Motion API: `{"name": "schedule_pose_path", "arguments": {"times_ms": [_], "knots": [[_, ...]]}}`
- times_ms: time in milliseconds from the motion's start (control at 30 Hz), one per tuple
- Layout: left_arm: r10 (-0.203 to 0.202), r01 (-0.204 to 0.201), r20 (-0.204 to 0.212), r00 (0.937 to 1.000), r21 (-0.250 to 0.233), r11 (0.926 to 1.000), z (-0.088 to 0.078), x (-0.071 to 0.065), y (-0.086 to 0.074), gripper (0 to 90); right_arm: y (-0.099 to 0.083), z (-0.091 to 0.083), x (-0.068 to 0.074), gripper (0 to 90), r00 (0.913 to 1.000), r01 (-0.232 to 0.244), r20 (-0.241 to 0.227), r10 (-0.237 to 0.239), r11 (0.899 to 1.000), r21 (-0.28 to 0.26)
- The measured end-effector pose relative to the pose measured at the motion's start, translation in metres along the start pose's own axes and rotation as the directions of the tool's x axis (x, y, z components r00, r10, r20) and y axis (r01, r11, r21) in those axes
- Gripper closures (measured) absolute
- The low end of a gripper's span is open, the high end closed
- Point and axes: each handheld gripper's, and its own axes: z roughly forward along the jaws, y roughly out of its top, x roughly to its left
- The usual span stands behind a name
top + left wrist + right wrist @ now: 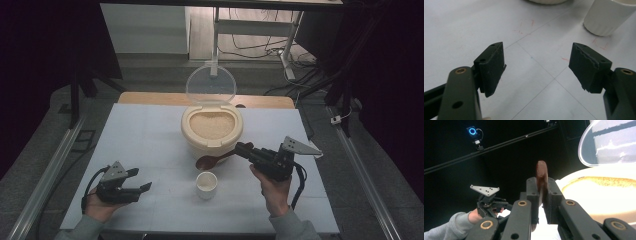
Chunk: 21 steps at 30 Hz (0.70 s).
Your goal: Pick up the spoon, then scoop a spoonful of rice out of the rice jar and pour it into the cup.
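Centrally in the high view, one cream container (212, 131) sits on the white surface (150, 135), filled with pale grain, its clear lid (210, 85) standing open at upper centre. Just below it stands one small white cup (206, 184); its contents are hard to make out. One brown spoon (212, 160) lies between them, its handle pinched by the right hand-held gripper (243, 149). At lower left, the left hand-held gripper (139, 180) is spread, holding nothing. In the left gripper view the cup's top is cut off.
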Motion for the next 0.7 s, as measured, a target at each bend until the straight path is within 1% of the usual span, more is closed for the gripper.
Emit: {"name": "schedule_pose_path", "arguments": {"times_ms": [133,300,400,467,567,633,700], "knots": [[0.007,-0.007,-0.002,1.0000,0.001,1.0000,0.001,0.000,0.000,27.4,0.003,-0.003,0.001,83.6,1.0000,0.004,0.001,-0.004,1.000,-0.013],[0.006,-0.006,0.001,1.0000,0.010,0.9999,0.003,0.001,0.000,26.9,0.008,-0.007,0.002,83.6,0.9999,0.014,0.005,-0.014,0.999,-0.031],[0.007,-0.007,0.003,1.0000,0.020,0.9998,0.004,0.001,-0.001,26.6,0.014,-0.009,0.000,83.6,0.9999,0.011,0.009,-0.011,0.999,-0.053],[0.006,-0.006,0.004,1.0000,0.021,0.9998,0.005,0.000,-0.001,26.5,0.016,-0.009,0.000,83.6,0.9998,0.017,0.013,-0.016,0.998,-0.057],[0.006,-0.007,0.004,1.0000,0.022,0.9997,0.005,0.001,0.000,26.4,0.026,-0.011,-0.002,83.6,0.9989,0.037,0.032,-0.034,0.996,-0.082],[0.006,-0.006,0.003,1.0000,0.022,0.9997,0.005,0.000,0.000,26.4,0.029,-0.011,-0.004,83.6,0.9986,0.037,0.040,-0.034,0.995,-0.092],[0.005,-0.005,0.003,1.0000,0.022,0.9997,0.005,0.001,0.000,26.5,0.039,-0.010,-0.011,83.6,0.9959,0.053,0.079,-0.045,0.994,-0.099]]}}
